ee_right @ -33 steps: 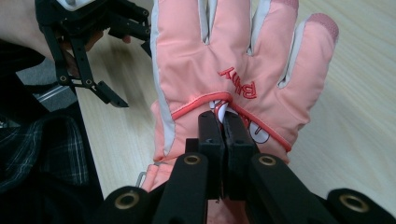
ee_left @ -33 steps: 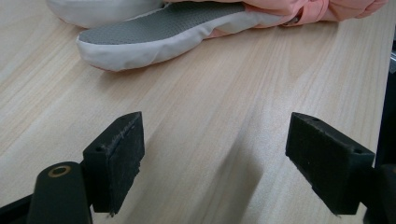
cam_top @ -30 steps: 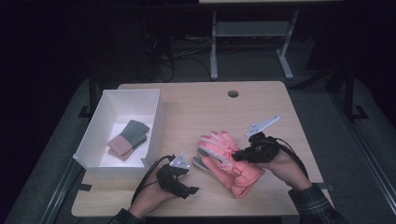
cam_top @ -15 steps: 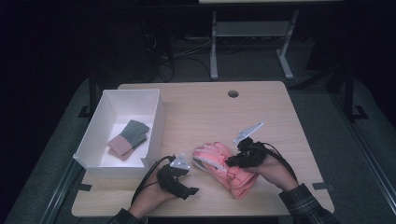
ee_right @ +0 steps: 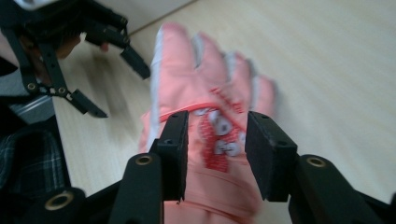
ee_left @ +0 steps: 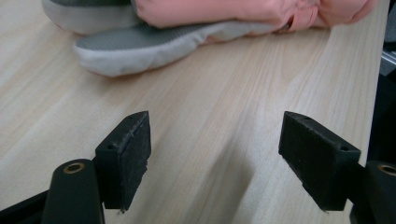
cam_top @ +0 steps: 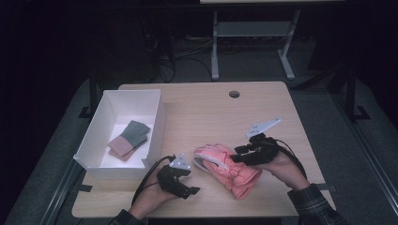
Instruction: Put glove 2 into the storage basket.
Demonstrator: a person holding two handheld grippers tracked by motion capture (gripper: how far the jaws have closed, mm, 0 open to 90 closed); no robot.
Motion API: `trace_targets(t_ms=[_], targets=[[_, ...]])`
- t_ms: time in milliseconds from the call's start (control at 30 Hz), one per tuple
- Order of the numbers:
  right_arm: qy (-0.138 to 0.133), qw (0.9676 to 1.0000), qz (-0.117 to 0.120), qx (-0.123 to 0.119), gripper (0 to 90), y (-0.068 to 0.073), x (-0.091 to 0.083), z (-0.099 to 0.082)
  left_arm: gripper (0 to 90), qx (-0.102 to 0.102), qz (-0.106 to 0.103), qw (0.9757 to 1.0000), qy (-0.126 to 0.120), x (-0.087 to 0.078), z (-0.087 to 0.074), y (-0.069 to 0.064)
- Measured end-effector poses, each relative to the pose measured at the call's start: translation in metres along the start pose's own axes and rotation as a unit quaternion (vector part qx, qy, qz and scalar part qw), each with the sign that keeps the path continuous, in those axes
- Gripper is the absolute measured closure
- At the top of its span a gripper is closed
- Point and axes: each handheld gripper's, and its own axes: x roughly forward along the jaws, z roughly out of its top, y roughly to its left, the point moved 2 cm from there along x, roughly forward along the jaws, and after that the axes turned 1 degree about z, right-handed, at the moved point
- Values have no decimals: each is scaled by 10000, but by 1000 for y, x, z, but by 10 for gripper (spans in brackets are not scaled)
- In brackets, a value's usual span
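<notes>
A pink glove (cam_top: 229,169) with white and red print lies on the wooden table (cam_top: 197,112) between both grippers. Its grey-and-white underside (ee_left: 140,46) shows at the top of the left gripper view. My right gripper (cam_top: 236,155) hovers at the glove's right side. Its jaws have just been opening. They straddle the glove's printed back (ee_right: 217,135) without the pads pressing on it. My left gripper (cam_top: 188,185) rests near the table's front, short of the glove. Its jaws have just been closing a little but stand wide apart with only bare wood between them.
A white box (cam_top: 157,123) stands at the table's left and holds a folded grey-and-pink item (cam_top: 129,138). A round cable hole (cam_top: 234,94) sits near the far edge. Dark floor, cables and a stand lie beyond the table.
The glove, spread out a second ago, has been folded into a narrower bundle. The right gripper's jaws, shut on it before, now stand apart. The left hand has stayed put.
</notes>
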Motion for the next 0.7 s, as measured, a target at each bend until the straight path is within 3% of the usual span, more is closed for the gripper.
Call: trace_targets(t_ms=[100, 133, 267, 367, 467, 533, 700], targets=[[-222, 9996, -130, 66, 715, -8, -12, -3, 431, -14, -68, 9999, -119, -3, 1, -1], [-238, 9995, -192, 70, 738, -10, -14, -4, 431, 16, -72, 9999, -106, -5, 2, -1], [-365, 9982, -470, 124, 891, -21, -24, -16, 692, -74, -223, 9996, -134, -6, 4, -4], [-383, 9975, -575, 170, 900, -31, -29, -33, 897, -89, -311, 9994, -147, -7, 8, -5], [-387, 9971, -627, 190, 900, -35, -28, -42, 897, -90, -326, 9994, -90, -4, 12, -8], [-316, 9969, -664, 264, 900, -41, -26, -59, 897, -43, -348, 9994, -38, 0, 14, -10], [-171, 9969, -691, 326, 900, -42, -20, -74, 896, -70, -409, 9991, 11, 13, 23, -16]])
